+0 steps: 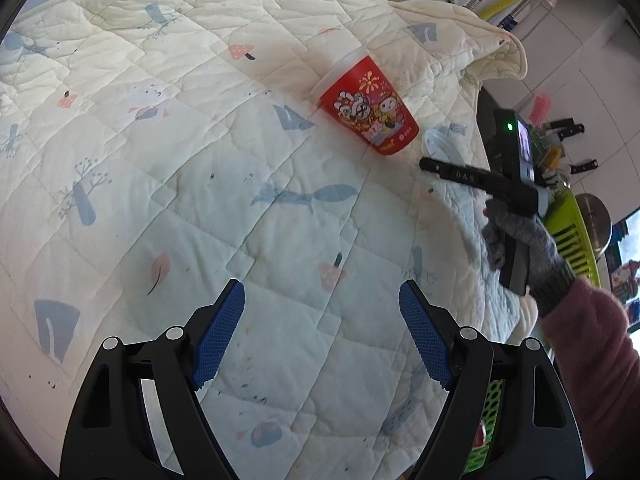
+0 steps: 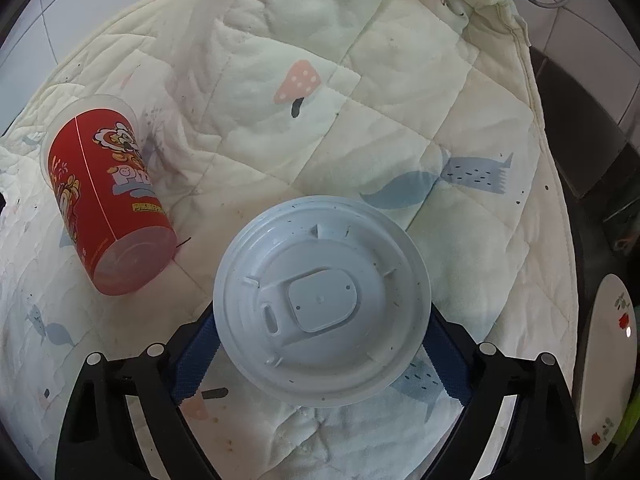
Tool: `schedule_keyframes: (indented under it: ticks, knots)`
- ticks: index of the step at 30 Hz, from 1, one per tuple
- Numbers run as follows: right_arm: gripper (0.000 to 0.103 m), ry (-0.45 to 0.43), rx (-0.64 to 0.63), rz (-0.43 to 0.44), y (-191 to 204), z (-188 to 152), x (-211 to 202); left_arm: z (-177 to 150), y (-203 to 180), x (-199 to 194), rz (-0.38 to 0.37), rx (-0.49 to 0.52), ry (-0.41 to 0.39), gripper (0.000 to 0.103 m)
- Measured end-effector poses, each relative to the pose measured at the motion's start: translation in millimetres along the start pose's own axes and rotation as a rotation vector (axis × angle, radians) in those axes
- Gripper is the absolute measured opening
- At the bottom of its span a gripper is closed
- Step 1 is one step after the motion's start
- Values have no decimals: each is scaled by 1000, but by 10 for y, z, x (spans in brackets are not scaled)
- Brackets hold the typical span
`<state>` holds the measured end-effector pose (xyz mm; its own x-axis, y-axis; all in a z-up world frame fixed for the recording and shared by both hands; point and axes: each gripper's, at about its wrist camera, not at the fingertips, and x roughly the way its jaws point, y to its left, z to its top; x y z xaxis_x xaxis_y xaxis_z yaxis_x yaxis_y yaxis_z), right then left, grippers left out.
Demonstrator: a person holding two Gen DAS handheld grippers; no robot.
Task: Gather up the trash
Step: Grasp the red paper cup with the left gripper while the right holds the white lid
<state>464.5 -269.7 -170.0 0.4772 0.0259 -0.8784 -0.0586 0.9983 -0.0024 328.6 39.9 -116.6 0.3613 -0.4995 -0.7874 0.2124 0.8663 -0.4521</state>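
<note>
The right claw point(image 2: 320, 360) sits low over the quilted cloth point(image 2: 400, 100) with the white plastic lid point(image 2: 322, 300) between its blue pads point(image 2: 192, 368). The lid's rim covers the inner faces of both pads, so it looks bracketed on two sides, but whether the pads actually press on it cannot be told from the right wrist view. The lid lies underside-up, near the right-hand edge of the cloth, with a flowered plate point(image 2: 610, 364) just past that edge.

The red cup point(image 2: 106, 196) lies on its side on the cloth, well apart from the lid to the left, open mouth pointing away from the claw.

The left claw point(image 1: 322, 336) hovers wide open above bare cloth and holds nothing; the cup point(image 1: 370, 108) is farther ahead and to its right.

The step in hand appears to be picking up the lid. To do it well, the right claw should close squarely across the lid's widest line, gripping the rim rather than the raised centre, since thin plastic may flex and pop out. A level lift should keep the cloth from snagging. The left claw is best placed to take the cup next, across its body near the mouth.
</note>
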Motion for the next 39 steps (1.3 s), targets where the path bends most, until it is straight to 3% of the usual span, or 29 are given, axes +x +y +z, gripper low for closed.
schedule_keyframes:
  ticks: [12, 19, 27, 39]
  knots:
    - [89, -32, -1, 17, -41, -430, -529, 675, -417, 376, -8, -92, -43, 83]
    - [89, -61, 18, 40, -46, -828, -942, 1122, -406, 722, -29, -254, -44, 84]
    - [89, -93, 38, 66, -19, -1257, -1369, 1388, -406, 1087, -72, -410, -41, 85]
    - [89, -73, 91, 79, 4, -1720, -1544, 1637, -392, 1453, 11, -517, -38, 85]
